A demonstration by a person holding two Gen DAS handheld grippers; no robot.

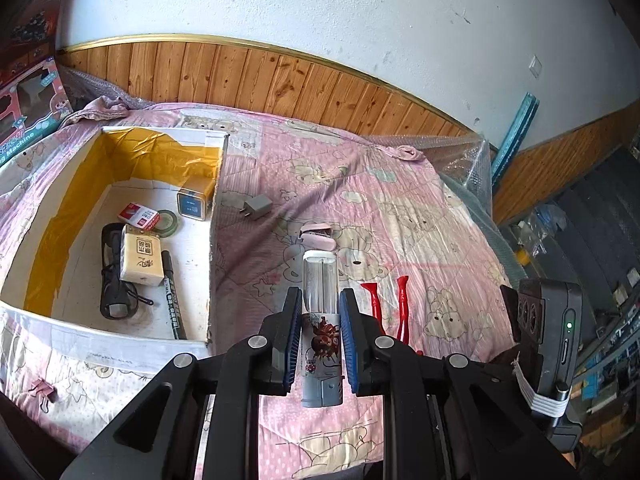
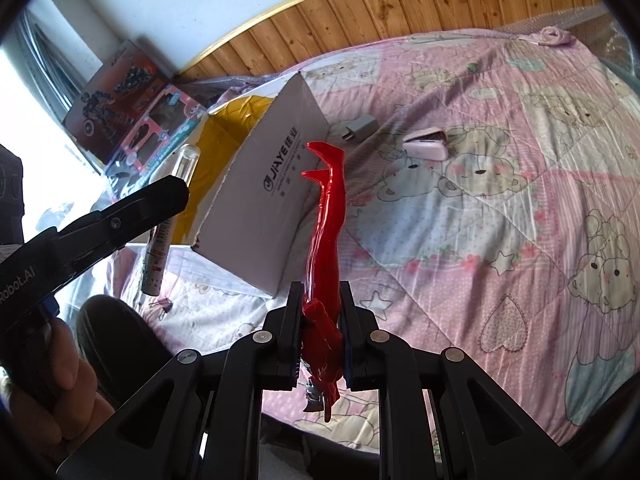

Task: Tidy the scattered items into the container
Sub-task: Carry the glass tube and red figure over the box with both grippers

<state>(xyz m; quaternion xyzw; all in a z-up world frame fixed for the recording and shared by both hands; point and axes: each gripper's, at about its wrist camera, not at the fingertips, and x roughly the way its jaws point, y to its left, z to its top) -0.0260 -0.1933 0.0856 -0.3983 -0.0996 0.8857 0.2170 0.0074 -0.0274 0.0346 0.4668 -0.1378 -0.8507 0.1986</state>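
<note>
Surface: pink bear-print quilt is covering the bed, with wood panelling and a white wall running behind it.
Container: one open white cardboard box is sitting on the quilt's left side, lined in part with yellow tape.
Inside the box, as I am counting: one black marker, one tan packet, one red-and-white small box, one roll of tape, one small tin, and one black corded object I cannot identify.
Loose on the quilt: one grey charger just beside the box wall, one pink case near it, one binder clip in front of the box.
Left gripper: I am seeing its fingers closed partway onto one clear tube with a printed label, pads touching both sides, tube pointing forward above the quilt just right of the box.
Right gripper: its fingers are pressing in narrowly on one red figure, legs pointing forward, held in the air near the box's outer wall.
Left hand: it is gripping the left tool's handle.
</note>
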